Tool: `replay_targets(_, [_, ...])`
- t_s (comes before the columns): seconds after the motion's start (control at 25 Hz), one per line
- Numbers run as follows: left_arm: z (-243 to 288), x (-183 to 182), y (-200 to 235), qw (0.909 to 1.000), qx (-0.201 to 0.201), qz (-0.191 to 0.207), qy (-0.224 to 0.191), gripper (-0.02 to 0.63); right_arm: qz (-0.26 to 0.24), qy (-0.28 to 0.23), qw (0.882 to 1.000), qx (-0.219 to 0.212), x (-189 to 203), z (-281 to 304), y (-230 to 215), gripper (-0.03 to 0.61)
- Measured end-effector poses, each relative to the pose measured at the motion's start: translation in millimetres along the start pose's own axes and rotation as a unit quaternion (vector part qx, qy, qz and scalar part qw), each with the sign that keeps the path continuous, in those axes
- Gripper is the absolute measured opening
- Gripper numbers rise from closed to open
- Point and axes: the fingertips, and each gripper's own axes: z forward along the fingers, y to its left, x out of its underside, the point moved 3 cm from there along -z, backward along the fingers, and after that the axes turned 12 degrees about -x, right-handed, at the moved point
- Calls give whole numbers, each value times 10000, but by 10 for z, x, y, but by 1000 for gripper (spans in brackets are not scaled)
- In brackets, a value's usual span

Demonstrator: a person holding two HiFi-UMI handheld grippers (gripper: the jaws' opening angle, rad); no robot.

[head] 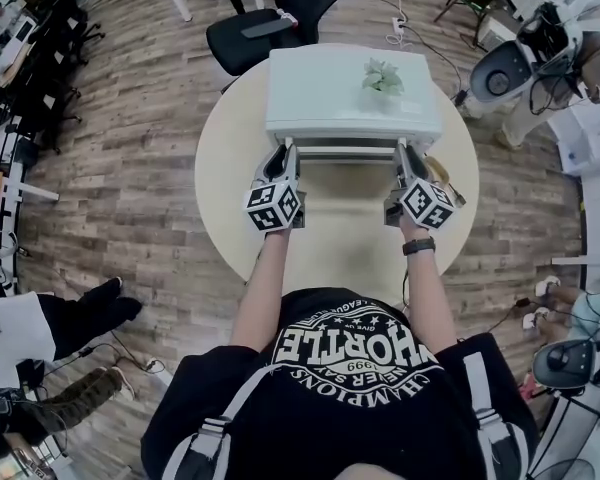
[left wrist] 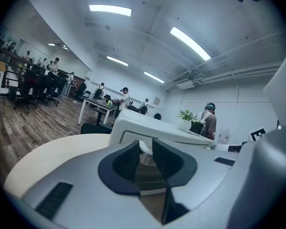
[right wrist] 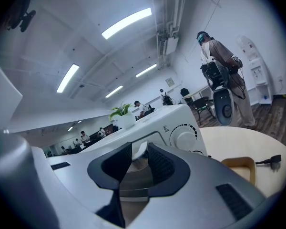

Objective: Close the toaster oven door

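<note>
A white toaster oven (head: 330, 93) stands on the round cream table (head: 230, 173), its door upright against the front. Both grippers are at the door's white handle (head: 345, 151), one at each end. My left gripper (head: 285, 158) is open; in the left gripper view a bit of the handle (left wrist: 146, 147) shows in the gap at its tips (left wrist: 145, 152). My right gripper (head: 408, 158) is open too, with the handle (right wrist: 139, 151) between its dark pads (right wrist: 159, 163), beside the oven's dial (right wrist: 185, 138). Whether any pad touches the handle is unclear.
A small potted plant (head: 383, 76) sits on the oven's top. A wooden piece (right wrist: 238, 168) and a cable plug (right wrist: 271, 160) lie on the table to the right. A black office chair (head: 270, 18) stands behind the table. People stand around the room.
</note>
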Motion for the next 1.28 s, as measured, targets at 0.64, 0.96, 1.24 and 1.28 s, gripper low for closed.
replay_targets(0.64, [-35,-78,-24,9986,49,531,37,101,-686,653,9955,41,-64,25,84,127])
replay_targets(0.96, [-271,-170,-122,9933,196,1126,-190,103,-868,555,9945,-161,-110,-112,232,137])
replay_targets(1.24, [-640,-209,-179,9897,227,1381,-286,90,-1384,628,9882,-211,-129,-377,474,137])
replay_targets(1.28, [-683,-205,-203,9892,258,1415,-273,83,-1411,636,9877,-224,-132,-428,502,137])
